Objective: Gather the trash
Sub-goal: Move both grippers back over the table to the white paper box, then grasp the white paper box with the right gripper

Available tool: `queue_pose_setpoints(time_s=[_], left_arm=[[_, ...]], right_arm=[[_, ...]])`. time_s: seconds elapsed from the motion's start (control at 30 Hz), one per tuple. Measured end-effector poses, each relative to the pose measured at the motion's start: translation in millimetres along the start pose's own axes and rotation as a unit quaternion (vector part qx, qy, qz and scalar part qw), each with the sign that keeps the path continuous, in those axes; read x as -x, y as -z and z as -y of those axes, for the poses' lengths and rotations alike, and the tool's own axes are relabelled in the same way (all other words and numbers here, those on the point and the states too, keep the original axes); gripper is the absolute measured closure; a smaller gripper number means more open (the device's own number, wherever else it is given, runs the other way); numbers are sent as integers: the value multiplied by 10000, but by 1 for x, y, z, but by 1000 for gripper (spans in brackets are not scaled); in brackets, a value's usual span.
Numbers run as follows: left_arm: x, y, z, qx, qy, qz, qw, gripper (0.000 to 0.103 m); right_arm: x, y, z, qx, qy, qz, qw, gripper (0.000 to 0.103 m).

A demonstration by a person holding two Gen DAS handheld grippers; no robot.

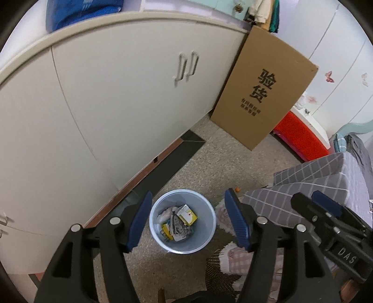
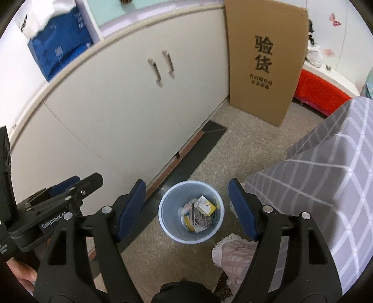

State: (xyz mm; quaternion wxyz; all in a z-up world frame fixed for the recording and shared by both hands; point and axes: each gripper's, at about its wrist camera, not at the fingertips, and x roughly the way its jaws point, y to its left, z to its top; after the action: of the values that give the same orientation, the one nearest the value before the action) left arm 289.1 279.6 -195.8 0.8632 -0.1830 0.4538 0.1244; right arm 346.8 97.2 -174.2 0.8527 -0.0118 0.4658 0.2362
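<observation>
Left claw (image 1: 186, 223) is hanging wide apart and empty over the bin (image 1: 182, 221), which is standing on the floor near the cabinet's foot, holding light, crushable paper scraps (image 1: 178, 222). Through the right view, we are seeing our right claw (image 2: 187, 209) also spread, gripping nothing; we would be pinching the bin's (image 2: 191, 211) thin, flexible rim.

This looks like a bedroom in a home. A bed with a grey checked sheet (image 2: 326, 186) sits near low white cupboards (image 2: 130, 98). Butterfly stickers (image 2: 335, 20) are on the wall, clothes (image 1: 261, 10) hang up, and a small bin (image 2: 191, 212) stands on the speckled floor (image 2: 244, 144).
</observation>
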Motion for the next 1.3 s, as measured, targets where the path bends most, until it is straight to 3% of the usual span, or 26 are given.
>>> queue_pose_setpoints(time_s=[0.27,0.53,0.8,1.0,1.13,1.3], left_arm=[[45,-5,64,-220,472,378,9979,37],[72,10,200,-1175,985,552,9866,35],[79,47,366,-2304,1574,528,9588,35],[63,82,478,-2677,2189,212,9381,35],[45,105,550,-3022,2617,-43,9166,35],[15,122,612,-3340,2657,-105,9043,40]], right_arm=[[81,-4,38,-110,129,689,9975,29],[169,11,139,-601,680,1375,9863,29],[239,50,274,-1532,1276,1839,9625,29],[279,83,384,-2239,1762,2082,9357,29],[291,100,448,-2736,1773,2147,9206,29],[290,108,518,-3253,1526,2245,9058,29]])
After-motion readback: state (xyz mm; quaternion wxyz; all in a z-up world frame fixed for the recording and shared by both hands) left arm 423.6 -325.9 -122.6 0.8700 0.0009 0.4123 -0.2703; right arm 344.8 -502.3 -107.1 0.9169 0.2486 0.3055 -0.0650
